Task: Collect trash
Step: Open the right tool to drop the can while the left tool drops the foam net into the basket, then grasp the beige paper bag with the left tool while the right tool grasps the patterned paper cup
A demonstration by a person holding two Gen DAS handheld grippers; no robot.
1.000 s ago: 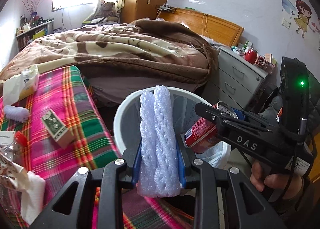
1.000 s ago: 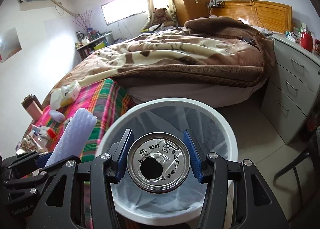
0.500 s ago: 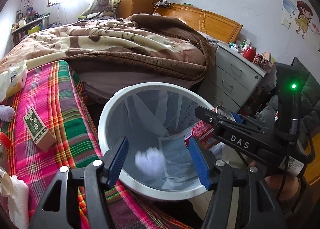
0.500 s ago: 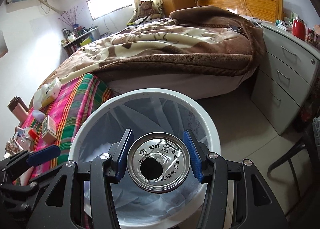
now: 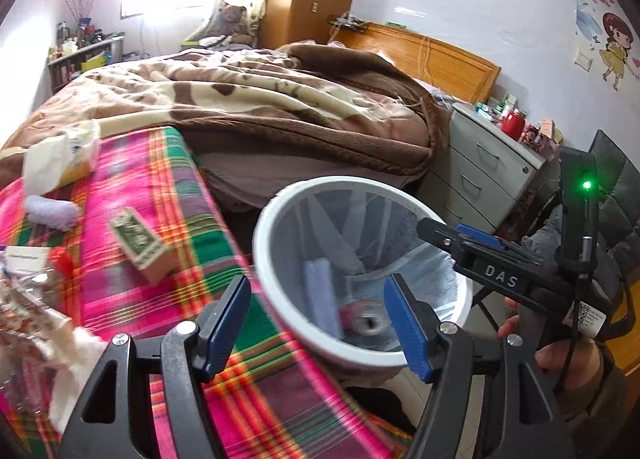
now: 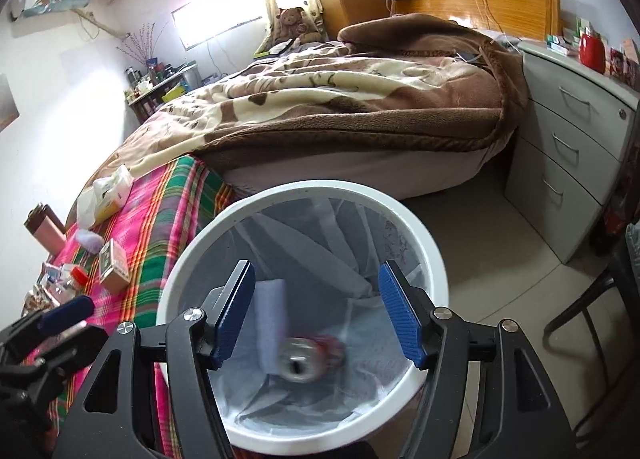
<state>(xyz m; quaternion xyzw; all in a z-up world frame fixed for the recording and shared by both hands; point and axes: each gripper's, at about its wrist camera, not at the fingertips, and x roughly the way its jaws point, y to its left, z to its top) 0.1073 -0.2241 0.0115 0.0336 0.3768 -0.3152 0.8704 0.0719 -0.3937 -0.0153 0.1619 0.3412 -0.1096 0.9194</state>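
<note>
- Left wrist view: the left gripper [image 5: 318, 323] stood spread with nothing between its blue pads [image 5: 226, 325]. A second before it had pinched a white foam sleeve; its jaws had just been opening, and the foam [image 5: 320, 297] now lay inside the bin [image 5: 360, 359], leaning on the liner's left side.
- Same view: the can [image 5: 366, 319] was in the bin too, a blurred red-and-silver shape just right of the foam — earlier it sat in the right gripper's grip above the rim.
- Same view: the right gripper [image 5: 460, 235] reached over the bin's right edge, seen side-on, a hand [image 5: 560, 355] on its handle. On the plaid cloth [image 5: 168, 195] a small box [image 5: 140, 245], a foam scrap [image 5: 52, 211] and a tissue pack [image 5: 60, 159] lay apart from one another.
- Right wrist view: the right gripper [image 6: 318, 315] was spread wide and empty; its jaws had just been opening. The can [image 6: 308, 357], clamped between the pads half a second earlier, was blurred deep in the bin [image 6: 432, 259], touching the foam [image 6: 272, 319] to its left.
- Same view: the left gripper's tip [image 6: 66, 313] showed at the lower left, over the cloth [image 6: 160, 227] — how its jaws stood could not be told from here.
</note>
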